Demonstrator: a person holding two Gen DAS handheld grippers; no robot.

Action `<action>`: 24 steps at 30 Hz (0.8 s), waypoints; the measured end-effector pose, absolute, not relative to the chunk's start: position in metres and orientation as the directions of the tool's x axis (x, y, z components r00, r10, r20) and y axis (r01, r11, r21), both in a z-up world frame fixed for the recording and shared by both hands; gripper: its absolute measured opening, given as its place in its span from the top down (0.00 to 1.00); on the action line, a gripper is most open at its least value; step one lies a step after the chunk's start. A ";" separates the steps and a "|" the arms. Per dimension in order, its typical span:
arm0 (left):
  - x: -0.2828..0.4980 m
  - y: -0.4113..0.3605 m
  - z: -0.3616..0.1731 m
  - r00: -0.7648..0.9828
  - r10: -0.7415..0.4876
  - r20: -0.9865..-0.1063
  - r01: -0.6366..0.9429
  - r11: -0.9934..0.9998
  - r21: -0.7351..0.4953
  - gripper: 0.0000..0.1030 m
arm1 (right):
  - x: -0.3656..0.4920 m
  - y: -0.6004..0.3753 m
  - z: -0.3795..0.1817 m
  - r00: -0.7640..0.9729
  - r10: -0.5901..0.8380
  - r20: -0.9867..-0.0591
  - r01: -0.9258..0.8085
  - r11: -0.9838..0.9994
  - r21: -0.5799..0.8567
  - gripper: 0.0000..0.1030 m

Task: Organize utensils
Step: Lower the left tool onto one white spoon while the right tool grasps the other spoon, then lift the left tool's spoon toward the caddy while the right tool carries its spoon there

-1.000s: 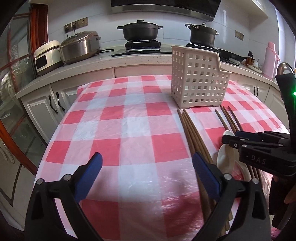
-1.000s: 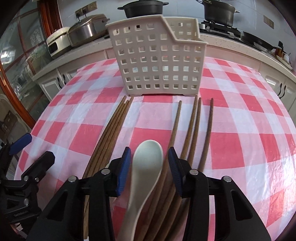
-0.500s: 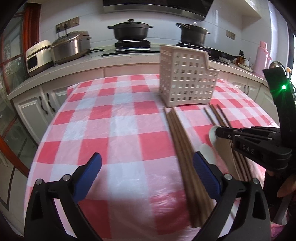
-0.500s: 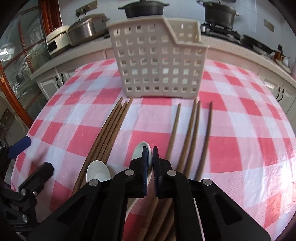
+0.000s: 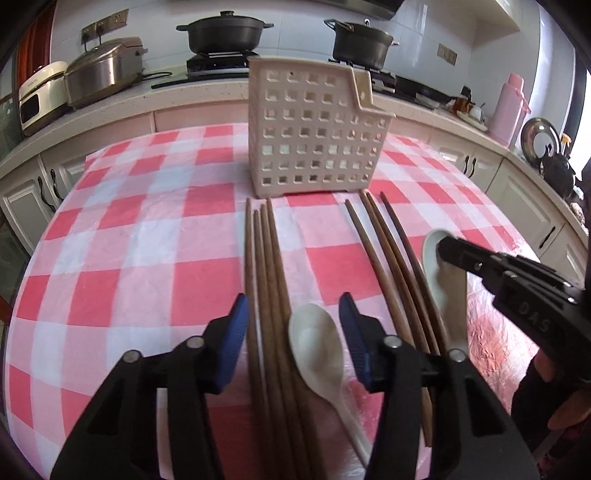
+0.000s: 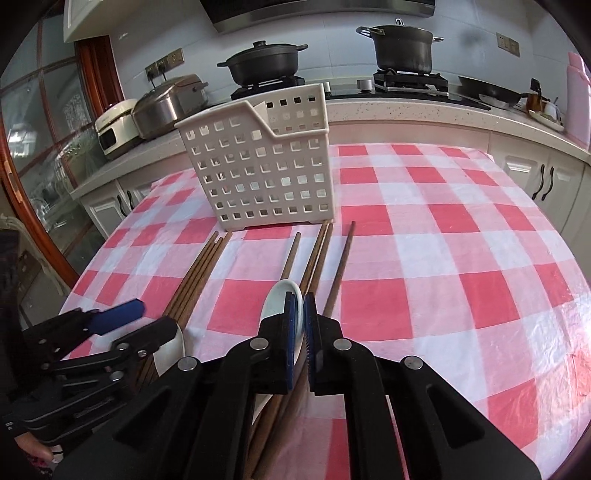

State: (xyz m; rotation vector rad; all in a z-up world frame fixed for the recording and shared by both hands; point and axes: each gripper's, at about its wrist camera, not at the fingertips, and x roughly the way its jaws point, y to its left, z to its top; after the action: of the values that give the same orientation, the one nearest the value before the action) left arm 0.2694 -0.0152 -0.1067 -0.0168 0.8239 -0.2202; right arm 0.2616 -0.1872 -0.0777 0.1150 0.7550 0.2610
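Observation:
A white perforated utensil basket (image 5: 314,136) stands on the checked tablecloth; it also shows in the right wrist view (image 6: 262,173). Brown chopsticks (image 5: 266,266) lie in two bunches in front of it. My left gripper (image 5: 293,321) is open, its blue pads on either side of a white spoon (image 5: 317,347) and the left bunch. My right gripper (image 6: 303,321) is shut on a second white spoon (image 6: 279,299), held tilted above the right chopsticks (image 6: 314,254). That spoon (image 5: 439,273) and the right gripper (image 5: 443,251) also show in the left wrist view.
A red and white checked tablecloth (image 5: 147,229) covers the round table. Behind it a counter carries two black pots (image 5: 221,33), a rice cooker (image 5: 103,70) and a pink flask (image 5: 509,107). White cabinets (image 6: 535,177) stand below.
My right gripper has lifted the spoon it closed on and tilted it up. My left gripper has moved right and forward over the other spoon and the left chopsticks, narrowing somewhat.

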 end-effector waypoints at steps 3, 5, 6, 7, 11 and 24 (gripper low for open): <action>0.270 -0.023 -0.110 0.637 -0.205 -0.743 0.197 0.975 -0.101 0.64 | 0.258 -0.189 -0.077 0.701 0.298 -0.648 -0.211 0.955 0.210 0.93; 0.271 -0.027 -0.111 0.634 -0.201 -0.746 0.203 0.975 -0.090 0.66 | 0.256 -0.190 -0.076 0.702 0.312 -0.641 -0.217 0.950 0.225 0.93; 0.271 -0.029 -0.112 0.634 -0.197 -0.748 0.206 0.975 -0.082 0.67 | 0.254 -0.190 -0.076 0.703 0.315 -0.638 -0.218 0.949 0.228 0.93; 0.272 -0.031 -0.113 0.631 -0.193 -0.751 0.209 0.975 -0.075 0.73 | 0.254 -0.191 -0.076 0.704 0.318 -0.635 -0.219 0.948 0.232 0.93; 0.273 -0.033 -0.118 0.619 -0.194 -0.761 0.210 0.975 -0.078 0.92 | 0.251 -0.193 -0.075 0.710 0.321 -0.627 -0.216 0.946 0.240 0.93; 0.258 -0.030 -0.094 0.687 -0.220 -0.692 0.218 0.972 -0.093 0.93 | 0.243 -0.192 -0.064 0.736 0.326 -0.593 -0.225 0.944 0.240 0.93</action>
State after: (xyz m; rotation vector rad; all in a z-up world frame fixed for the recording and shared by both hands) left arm 0.2585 -0.0299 -0.0945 -0.0034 0.7751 -0.2451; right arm 0.2430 -0.1919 -0.0642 0.1561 0.6792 0.3037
